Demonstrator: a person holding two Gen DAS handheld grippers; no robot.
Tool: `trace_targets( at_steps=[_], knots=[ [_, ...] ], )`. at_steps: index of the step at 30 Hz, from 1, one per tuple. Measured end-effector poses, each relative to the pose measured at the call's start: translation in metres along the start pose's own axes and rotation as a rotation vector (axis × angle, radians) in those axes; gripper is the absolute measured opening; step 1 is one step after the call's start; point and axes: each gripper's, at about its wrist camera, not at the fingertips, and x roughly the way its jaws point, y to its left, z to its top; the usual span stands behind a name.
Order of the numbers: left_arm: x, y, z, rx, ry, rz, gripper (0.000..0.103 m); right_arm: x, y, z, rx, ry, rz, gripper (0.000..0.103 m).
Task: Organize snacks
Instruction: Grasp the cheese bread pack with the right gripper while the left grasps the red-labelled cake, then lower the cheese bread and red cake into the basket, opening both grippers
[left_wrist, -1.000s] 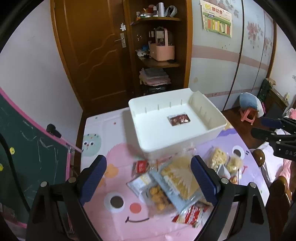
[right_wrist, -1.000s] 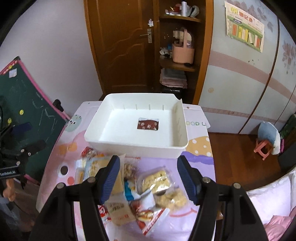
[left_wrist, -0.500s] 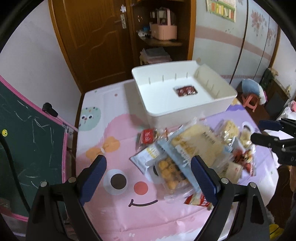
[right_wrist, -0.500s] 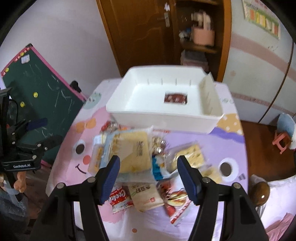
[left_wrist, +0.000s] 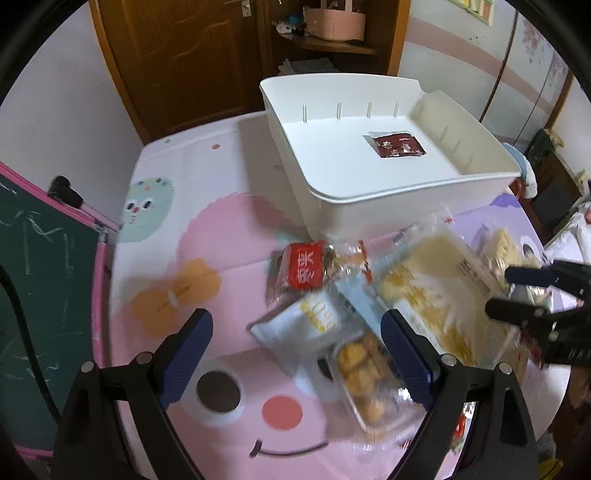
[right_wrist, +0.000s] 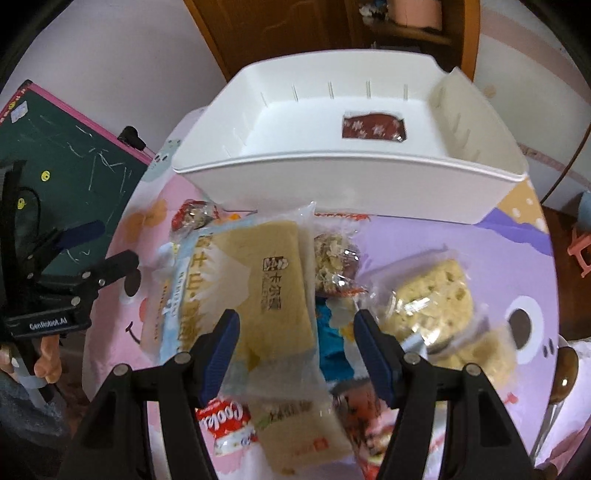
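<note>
A white bin (left_wrist: 369, 192) stands at the back of the table and holds one dark red packet (left_wrist: 397, 144), also seen in the right wrist view (right_wrist: 373, 125). In front of it lies a pile of snack bags: a large yellow cake bag (right_wrist: 266, 280), a red-labelled packet (left_wrist: 306, 266), a tray of small cakes (left_wrist: 365, 373), a puffed rice cake bag (right_wrist: 432, 291). My left gripper (left_wrist: 295, 354) is open and empty above the pile's left side. My right gripper (right_wrist: 295, 347) is open and empty, low over the yellow cake bag.
The table has a pink and purple cartoon cloth (left_wrist: 177, 295). A green chalkboard (left_wrist: 33, 280) leans at its left. A wooden door and shelf (left_wrist: 207, 55) stand behind the bin. A wooden chair knob (right_wrist: 565, 369) is at the table's right edge.
Both grippers have moved down and closer to the snack pile, which now looks larger. Both stay open. Nothing was picked up.
</note>
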Motion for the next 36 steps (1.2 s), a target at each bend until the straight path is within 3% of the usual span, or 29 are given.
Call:
trace_targets(
  at_steps=[9, 16, 19, 22, 23, 24, 27, 29, 36],
  knots=[
    [0.045, 0.003, 0.029, -0.070, 0.039, -0.075, 0.092, 0.025, -0.003, 0.012, 0.027, 0.020, 0.168, 0.065],
    [0.076, 0.005, 0.043, -0.106, 0.090, -0.124, 0.092, 0.024, 0.008, 0.012, -0.062, 0.025, 0.193, 0.064],
    [0.084, 0.005, 0.047, -0.110, 0.107, -0.144, 0.092, 0.021, 0.010, 0.012, -0.070, 0.021, 0.189, 0.054],
    [0.090, 0.003, 0.048, -0.116, 0.119, -0.175, 0.092, 0.014, 0.006, 0.013, -0.048, 0.011, 0.205, 0.025],
    [0.092, 0.003, 0.048, -0.116, 0.122, -0.180, 0.088, 0.013, 0.005, 0.013, -0.039, 0.014, 0.220, 0.012],
    [0.092, 0.001, 0.049, -0.112, 0.123, -0.190, 0.081, 0.013, 0.004, 0.013, -0.034, 0.015, 0.231, 0.009],
    [0.090, -0.004, 0.047, -0.078, 0.111, -0.162, 0.071, 0.008, 0.014, 0.008, -0.070, 0.000, 0.200, 0.006],
    [0.085, -0.006, 0.044, -0.058, 0.100, -0.139, 0.055, 0.000, 0.021, 0.004, -0.087, -0.018, 0.187, 0.004],
    [0.041, 0.000, 0.027, -0.016, -0.002, -0.044, 0.054, -0.037, 0.037, -0.007, -0.133, -0.115, 0.146, 0.002]
  ],
)
